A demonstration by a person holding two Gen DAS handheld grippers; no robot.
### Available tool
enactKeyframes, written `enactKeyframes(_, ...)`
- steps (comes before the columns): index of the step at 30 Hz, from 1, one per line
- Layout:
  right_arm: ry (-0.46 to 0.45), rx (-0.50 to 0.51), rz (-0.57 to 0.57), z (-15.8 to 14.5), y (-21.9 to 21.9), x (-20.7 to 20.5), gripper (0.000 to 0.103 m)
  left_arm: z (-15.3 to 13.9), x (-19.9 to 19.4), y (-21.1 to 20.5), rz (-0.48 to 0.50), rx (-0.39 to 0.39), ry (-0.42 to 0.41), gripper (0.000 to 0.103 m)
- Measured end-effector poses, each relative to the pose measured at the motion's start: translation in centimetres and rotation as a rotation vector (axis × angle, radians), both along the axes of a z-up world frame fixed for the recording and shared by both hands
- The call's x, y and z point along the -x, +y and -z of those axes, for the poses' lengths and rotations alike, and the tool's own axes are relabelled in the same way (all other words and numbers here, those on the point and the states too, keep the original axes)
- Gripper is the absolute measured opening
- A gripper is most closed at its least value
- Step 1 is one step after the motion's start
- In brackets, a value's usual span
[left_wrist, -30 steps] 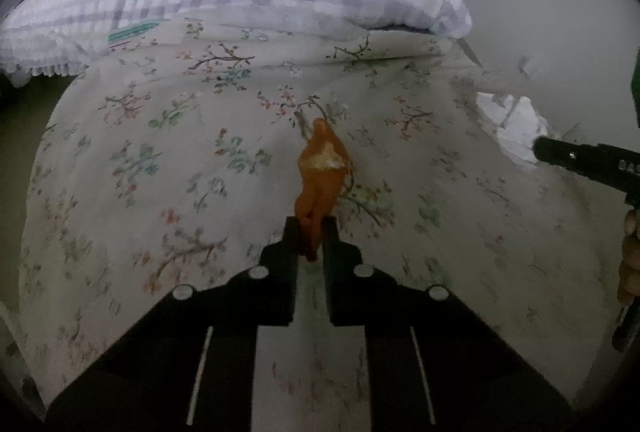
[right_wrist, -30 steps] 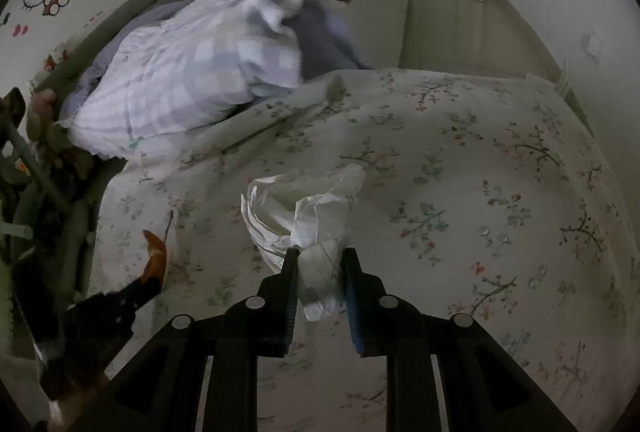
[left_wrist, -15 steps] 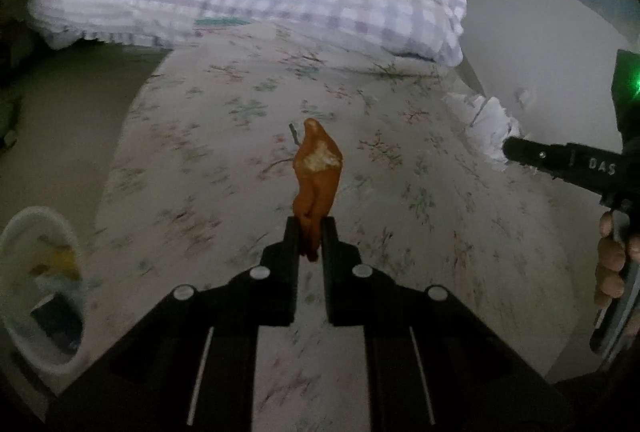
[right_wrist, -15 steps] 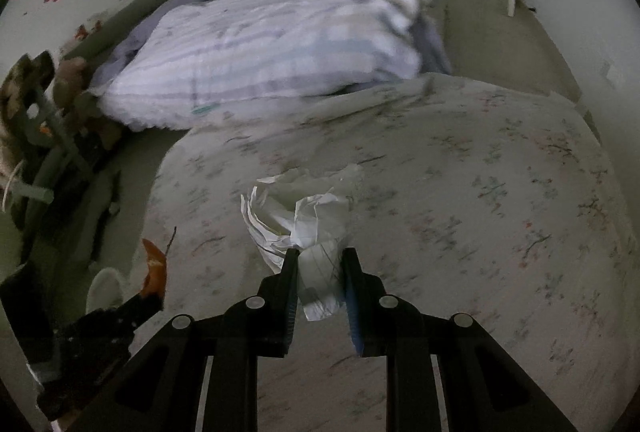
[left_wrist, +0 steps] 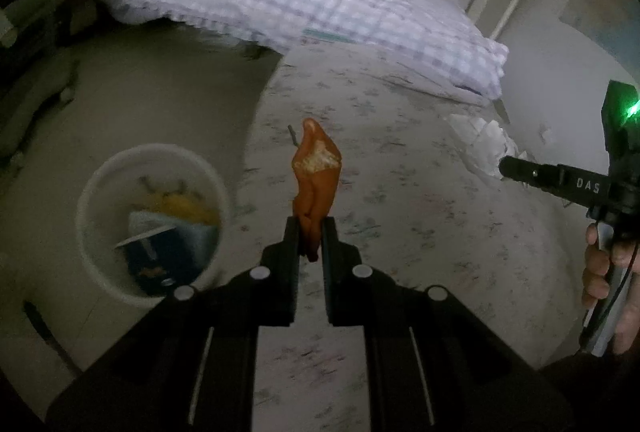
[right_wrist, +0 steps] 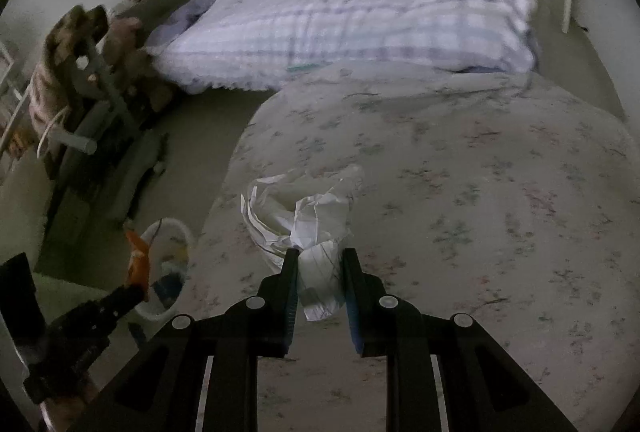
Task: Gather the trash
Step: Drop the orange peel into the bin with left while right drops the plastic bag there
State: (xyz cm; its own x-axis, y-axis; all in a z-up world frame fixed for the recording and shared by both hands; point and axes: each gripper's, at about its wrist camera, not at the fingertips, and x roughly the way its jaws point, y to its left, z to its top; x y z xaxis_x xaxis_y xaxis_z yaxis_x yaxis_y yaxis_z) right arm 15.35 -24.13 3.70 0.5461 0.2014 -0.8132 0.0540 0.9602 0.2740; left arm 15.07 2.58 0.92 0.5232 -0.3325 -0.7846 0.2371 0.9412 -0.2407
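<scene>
orange peel [left_wrist: 316,176], white bin [left_wrist: 96,200], floral bedspread [right_wrist: 480,192]

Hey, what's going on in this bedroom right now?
A person is clearing trash off a bed, with a handheld gripper in each hand. The left gripper is shut on an orange peel-like scrap, held up beside a white bin on the floor that already has rubbish in it. The right gripper is shut on a wad of crumpled white paper above the floral bedspread. Nothing has been dropped into the bin yet from either gripper.
</scene>
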Motion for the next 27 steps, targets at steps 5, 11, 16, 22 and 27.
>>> enactKeyframes(5, 0.007, 0.002, -0.05, 0.7, 3.3, -1.0, 0.022, 0.1, 0.7, 3.5, -0.041, -0.022, -0.009, 0.011)
enactKeyframes(11, 0.014, -0.01, -0.101, 1.5, 7.0, -2.0, 0.022, 1.1, 0.7, 8.6, -0.121, -0.019, 0.011, 0.011)
enactKeyframes(16, 0.025, -0.016, -0.136, 2.3, 9.6, -2.9, 0.022, 2.5, -0.2, 11.5, -0.189, -0.015, 0.055, 0.011)
enactKeyframes(22, 0.037, -0.018, -0.151, 3.3, 11.4, -3.6, 0.022, 3.7, -1.5, 12.4, -0.228, -0.011, 0.072, 0.016)
enactKeyframes(27, 0.047, -0.025, -0.169, 4.3, 12.9, -4.6, 0.022, 4.3, -1.7, 14.0, -0.332, -0.028, 0.128, 0.077)
